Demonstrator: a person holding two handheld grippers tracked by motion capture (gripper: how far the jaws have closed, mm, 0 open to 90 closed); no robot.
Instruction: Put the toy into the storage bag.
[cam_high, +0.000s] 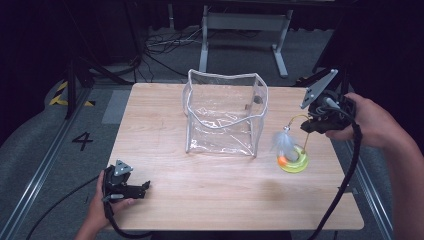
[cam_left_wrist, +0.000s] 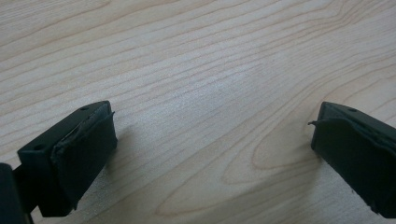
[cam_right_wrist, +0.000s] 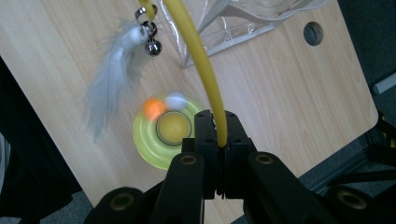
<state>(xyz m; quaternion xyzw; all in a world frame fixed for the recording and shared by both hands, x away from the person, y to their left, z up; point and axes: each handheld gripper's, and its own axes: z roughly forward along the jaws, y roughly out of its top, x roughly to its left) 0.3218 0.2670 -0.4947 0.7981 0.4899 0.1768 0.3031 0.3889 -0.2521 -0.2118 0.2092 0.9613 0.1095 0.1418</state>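
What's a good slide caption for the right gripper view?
Right gripper clamps the cat toy's yellow wire above its ring base, feather dangling.

Wooden table (cam_high: 200, 200) — clear plastic bag (cam_high: 225, 115) standing on it, near centre.

Black "4" (cam_high: 82, 141) marked on grey floor (cam_high: 45, 145), left of table (cam_high: 150, 150).

A pale wooden rectangular table (cam_high: 210, 200) stands on grey carpet. Behind the table – a tangle of black cables (cam_high: 165, 45) and a grey metal frame (cam_high: 245, 22). Left of it, a painted black numeral four (cam_high: 82, 140).
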